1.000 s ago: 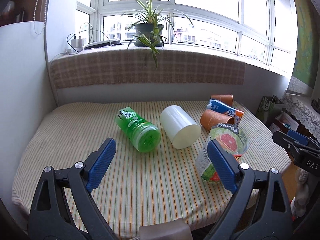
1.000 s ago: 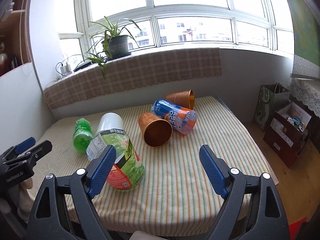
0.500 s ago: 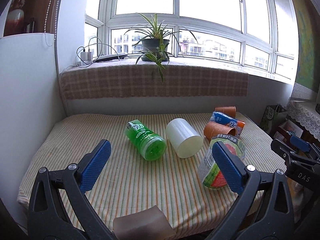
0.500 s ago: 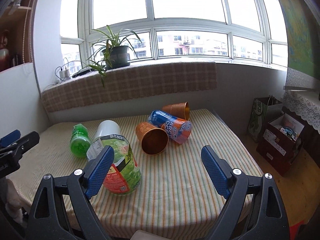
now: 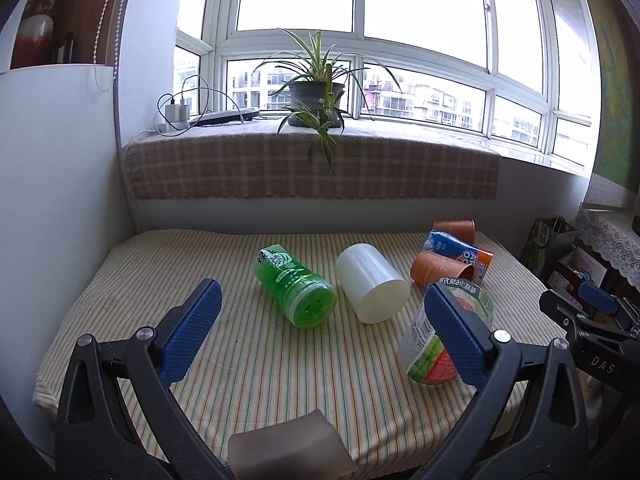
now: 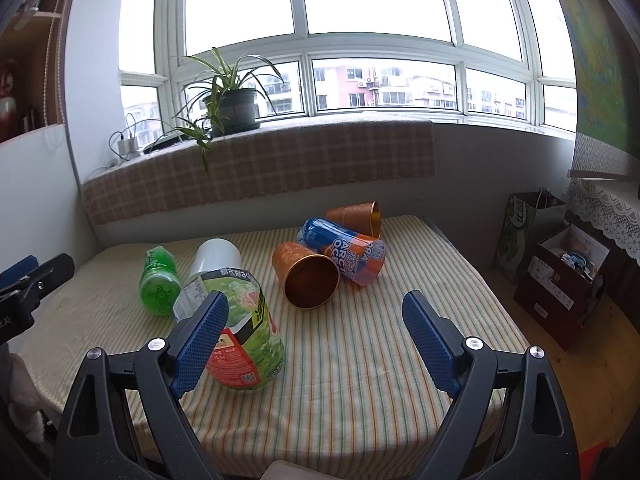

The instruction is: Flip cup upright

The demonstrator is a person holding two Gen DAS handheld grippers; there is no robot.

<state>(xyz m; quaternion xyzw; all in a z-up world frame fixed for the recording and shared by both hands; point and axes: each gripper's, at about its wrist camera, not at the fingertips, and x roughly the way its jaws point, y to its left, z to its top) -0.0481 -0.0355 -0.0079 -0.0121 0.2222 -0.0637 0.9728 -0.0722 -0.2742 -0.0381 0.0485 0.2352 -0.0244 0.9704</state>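
Note:
Several cups lie on their sides on a striped table point(image 5: 248, 364). A green cup point(image 5: 294, 290), a white cup point(image 5: 370, 288), an orange cup point(image 5: 438, 268), a blue-and-orange cup point(image 5: 460, 252) and a second orange cup point(image 5: 454, 229) lie there. A green-and-red printed cup point(image 5: 428, 344) leans tilted near the front. My left gripper point(image 5: 320, 332) is open and empty, held back from the table's front edge. My right gripper point(image 6: 316, 344) is open and empty; the printed cup point(image 6: 240, 332) sits behind its left finger point(image 6: 200, 344), and the near orange cup point(image 6: 306, 278) lies ahead.
A checked cloth covers the window ledge point(image 5: 312, 168) behind the table, with a potted plant point(image 5: 316, 98) and chargers point(image 5: 176, 116). A white panel point(image 5: 52, 184) stands at the left. Bags and boxes point(image 6: 560, 264) stand on the floor at the right.
Both grippers have pulled back and tilted up a little, so the table and cups sit lower and farther in both views. No cup has moved.

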